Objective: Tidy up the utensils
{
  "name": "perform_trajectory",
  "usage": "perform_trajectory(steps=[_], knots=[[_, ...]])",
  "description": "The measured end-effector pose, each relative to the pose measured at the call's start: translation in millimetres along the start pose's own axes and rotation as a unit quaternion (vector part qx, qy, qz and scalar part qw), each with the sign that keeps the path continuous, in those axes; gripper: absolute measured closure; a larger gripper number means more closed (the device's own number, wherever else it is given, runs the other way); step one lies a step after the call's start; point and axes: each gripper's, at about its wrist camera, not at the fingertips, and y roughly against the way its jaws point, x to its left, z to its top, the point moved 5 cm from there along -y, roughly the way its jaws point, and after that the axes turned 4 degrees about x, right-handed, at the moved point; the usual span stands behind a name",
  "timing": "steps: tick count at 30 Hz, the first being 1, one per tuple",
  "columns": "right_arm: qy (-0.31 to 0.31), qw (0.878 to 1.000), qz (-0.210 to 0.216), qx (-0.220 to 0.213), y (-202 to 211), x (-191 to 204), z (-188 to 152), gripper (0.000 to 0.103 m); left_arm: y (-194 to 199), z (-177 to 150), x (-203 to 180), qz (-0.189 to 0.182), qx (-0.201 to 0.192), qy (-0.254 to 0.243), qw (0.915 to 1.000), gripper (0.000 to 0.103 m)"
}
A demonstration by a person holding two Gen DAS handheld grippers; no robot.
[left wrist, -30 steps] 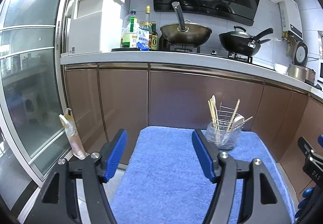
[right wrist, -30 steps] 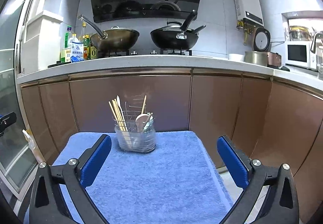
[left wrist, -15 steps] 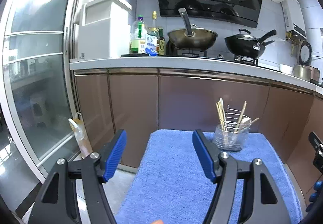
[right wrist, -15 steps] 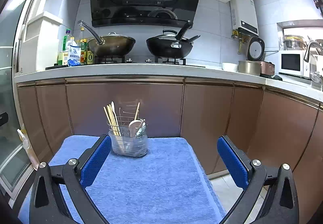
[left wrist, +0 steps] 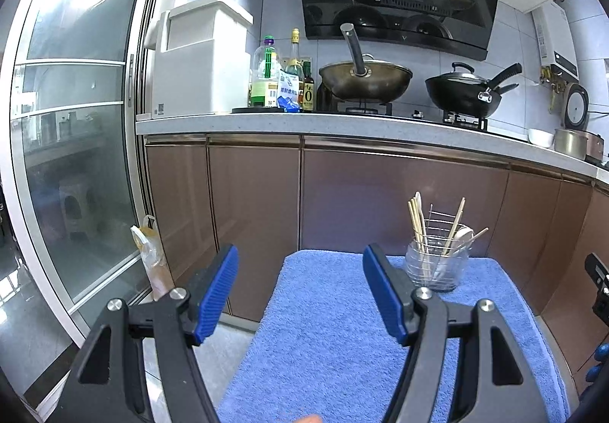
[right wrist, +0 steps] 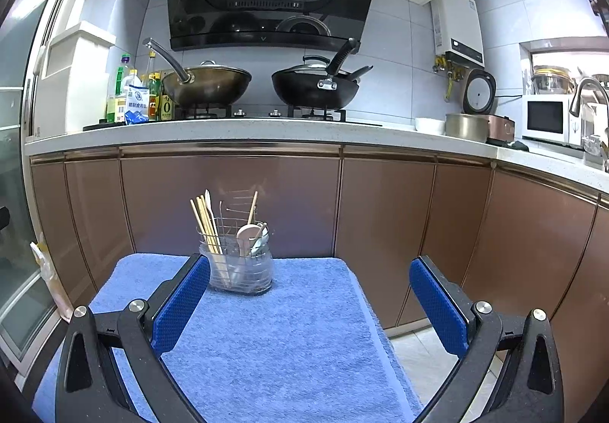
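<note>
A clear utensil holder [right wrist: 240, 267] with a wire insert stands at the far edge of a blue towel [right wrist: 266, 339]. Several wooden chopsticks [right wrist: 205, 223] and spoons [right wrist: 246, 235] stick up out of it. The same holder [left wrist: 436, 265] shows at the right in the left wrist view, on the towel [left wrist: 335, 339]. My left gripper [left wrist: 300, 288] hangs open over the towel's left edge with nothing between its blue pads. My right gripper [right wrist: 310, 295] is open wide and empty, short of the holder, which sits just beyond its left finger.
Brown cabinet doors [right wrist: 228, 202] rise right behind the towel under a white counter [right wrist: 228, 128] with two woks [right wrist: 314, 88] and bottles. A glass sliding door [left wrist: 76, 156] and a plastic bag [left wrist: 148, 255] are at the left. Tiled floor [right wrist: 422, 354] lies right of the towel.
Both views have tipped up a little, so the holder and towel sit lower in the frames. Both grippers stay open and empty.
</note>
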Motion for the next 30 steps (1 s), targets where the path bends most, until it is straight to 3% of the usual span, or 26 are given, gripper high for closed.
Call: perform_trajectory(steps=[14, 30], knots=[[-0.002, 1.000, -0.022, 0.001, 0, -12, 0, 0.000, -6, -3, 18, 0.012, 0.009, 0.015, 0.9998, 0.037], [0.018, 1.000, -0.010, -0.002, 7, -3, 3, 0.000, -12, -4, 34, 0.025, 0.018, 0.024, 0.9992, 0.037]])
